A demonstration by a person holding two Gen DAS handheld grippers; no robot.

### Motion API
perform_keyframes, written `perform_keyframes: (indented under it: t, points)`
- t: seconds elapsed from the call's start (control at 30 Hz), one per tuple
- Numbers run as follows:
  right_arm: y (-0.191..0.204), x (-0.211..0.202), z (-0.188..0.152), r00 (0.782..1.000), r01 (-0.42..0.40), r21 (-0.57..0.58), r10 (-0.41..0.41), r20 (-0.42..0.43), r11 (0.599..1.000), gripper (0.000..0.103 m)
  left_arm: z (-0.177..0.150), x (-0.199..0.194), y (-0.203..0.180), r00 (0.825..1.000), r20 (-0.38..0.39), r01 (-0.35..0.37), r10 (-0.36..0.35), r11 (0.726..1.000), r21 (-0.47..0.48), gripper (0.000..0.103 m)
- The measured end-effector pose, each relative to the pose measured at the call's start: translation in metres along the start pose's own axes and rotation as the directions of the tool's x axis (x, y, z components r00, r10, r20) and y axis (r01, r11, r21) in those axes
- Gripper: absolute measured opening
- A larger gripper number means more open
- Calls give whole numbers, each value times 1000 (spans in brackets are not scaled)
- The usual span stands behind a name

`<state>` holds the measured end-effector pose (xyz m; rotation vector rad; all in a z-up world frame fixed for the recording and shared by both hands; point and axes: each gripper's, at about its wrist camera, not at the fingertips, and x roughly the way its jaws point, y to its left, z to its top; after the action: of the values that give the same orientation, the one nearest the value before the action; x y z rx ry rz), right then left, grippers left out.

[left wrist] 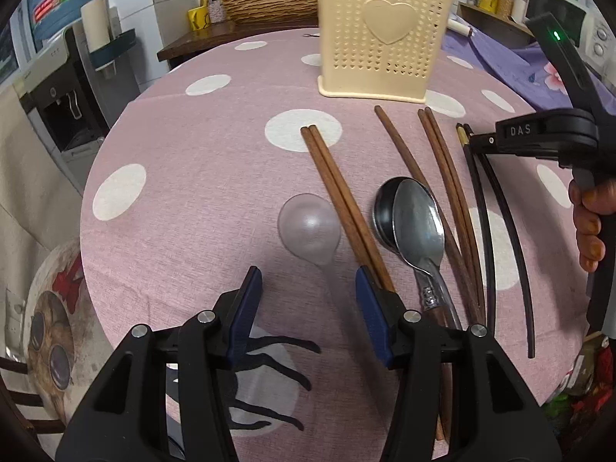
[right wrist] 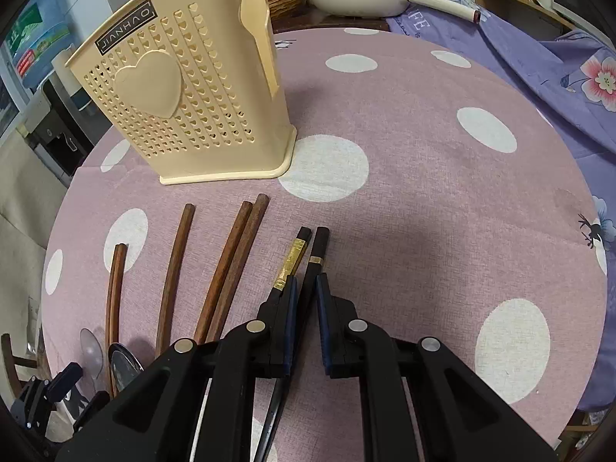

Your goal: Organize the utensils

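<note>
Left wrist view is showing the left tongs (left wrist: 308, 288) hovering with fingers spread wide apart over the pink polka-dot worktop (left wrist: 192, 154), gripping nothing. Lying ahead of them, from left to right, are a clear plastic spoon (left wrist: 310, 231), a pair of brown chopsticks (left wrist: 338, 200) running just beside the right finger, a black ladle (left wrist: 381, 211) with a metal spoon (left wrist: 417, 227) overlapping it, three more brown chopsticks (left wrist: 442, 177), and a pair of black chopsticks (left wrist: 492, 208). A cream perforated utensil holder (left wrist: 385, 34) is standing upright farther back. Right wrist view is showing the right tongs (right wrist: 306, 288) closing on the black chopsticks (right wrist: 313, 265) near their gold-banded ends, with one stick sitting between the nearly together fingers and the other lying under the left finger; the holder (right wrist: 181, 88) is standing beyond, to the left.
</note>
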<state>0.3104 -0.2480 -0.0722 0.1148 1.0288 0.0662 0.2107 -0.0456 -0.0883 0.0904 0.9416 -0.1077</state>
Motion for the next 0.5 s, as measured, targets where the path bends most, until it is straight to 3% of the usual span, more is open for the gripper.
perform_keyframes:
  t: [0.23,0.5]
  points:
    - [-4,-1,-1,1000,-19,12,19,4,1000,11,19,13,-5,999,-7,-49,49,999,10,50]
    - [4,0,-2,1000,9,-14,-9,23,1000,10,24,16,-7,999,-7,-41,41,999,-30,37]
